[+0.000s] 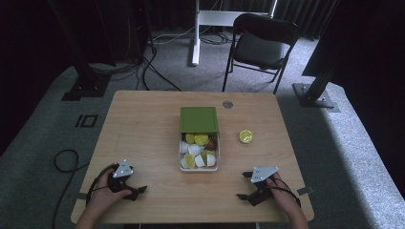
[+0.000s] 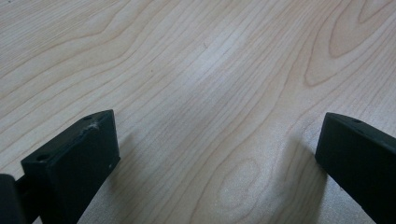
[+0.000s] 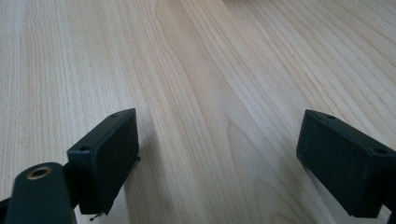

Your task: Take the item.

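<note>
Resting low on the wooden table (image 1: 143,124), both tools sit near the person's edge, one in each hand. The left gripper (image 1: 136,192) lies at the near left corner area, grey plate up, and its jaws stand wide apart with bare wood grain between them in the left gripper view (image 2: 217,158). Over on the other side, the right gripper (image 1: 244,185) points inward toward the middle of the table, jaws also spread well apart, nothing between them but tabletop in the right gripper view (image 3: 217,163).

Ahead of both grippers, roughly midway between them and farther from the person, sits a small white box (image 1: 199,169) packed with little capsules, white ones and yellow-green ones, with a dark brown one at its far right side. A green lid (image 1: 198,119) lies at the far end of that box, touching or overlapping its far rim; which, I cannot tell. One lone yellow capsule (image 1: 246,136) sits on the wood ahead of the right gripper, just beside the box on its right, apart from it.

Beyond the table stands a black folding chair (image 1: 260,45) on grey carpet.
</note>
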Tool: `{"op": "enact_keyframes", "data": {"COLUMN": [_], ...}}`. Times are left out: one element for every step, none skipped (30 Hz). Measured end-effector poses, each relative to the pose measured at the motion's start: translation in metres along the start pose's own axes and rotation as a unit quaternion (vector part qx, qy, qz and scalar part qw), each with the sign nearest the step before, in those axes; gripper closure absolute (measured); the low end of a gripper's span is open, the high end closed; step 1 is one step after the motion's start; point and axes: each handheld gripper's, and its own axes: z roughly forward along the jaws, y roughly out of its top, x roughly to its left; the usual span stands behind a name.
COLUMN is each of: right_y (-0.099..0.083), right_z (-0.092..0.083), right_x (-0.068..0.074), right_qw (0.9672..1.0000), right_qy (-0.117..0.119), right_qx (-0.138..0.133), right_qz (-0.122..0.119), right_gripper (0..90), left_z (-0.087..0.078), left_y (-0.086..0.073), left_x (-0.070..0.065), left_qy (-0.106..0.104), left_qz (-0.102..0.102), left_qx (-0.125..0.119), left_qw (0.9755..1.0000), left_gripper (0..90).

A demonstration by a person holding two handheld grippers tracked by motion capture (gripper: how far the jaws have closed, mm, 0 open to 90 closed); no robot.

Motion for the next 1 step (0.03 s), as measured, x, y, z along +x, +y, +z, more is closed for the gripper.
{"op": "enact_keyframes", "data": {"right_y": [0.0000], "right_z": [0.0001], "right_x": [0.0000], "right_qw": [1.0000], "right_qy": [0.000], "right_qx": [0.000], "right_qz": [0.000], "right_gripper": [12.6], "left_z": [0.0000], "left_y": [0.0000], "left_x": [0.0000], "left_qy": [0.000], "left_qz": [0.000], "left_qx": [0.000], "left_qw": [1.0000], "left_gripper": [0.5]}}
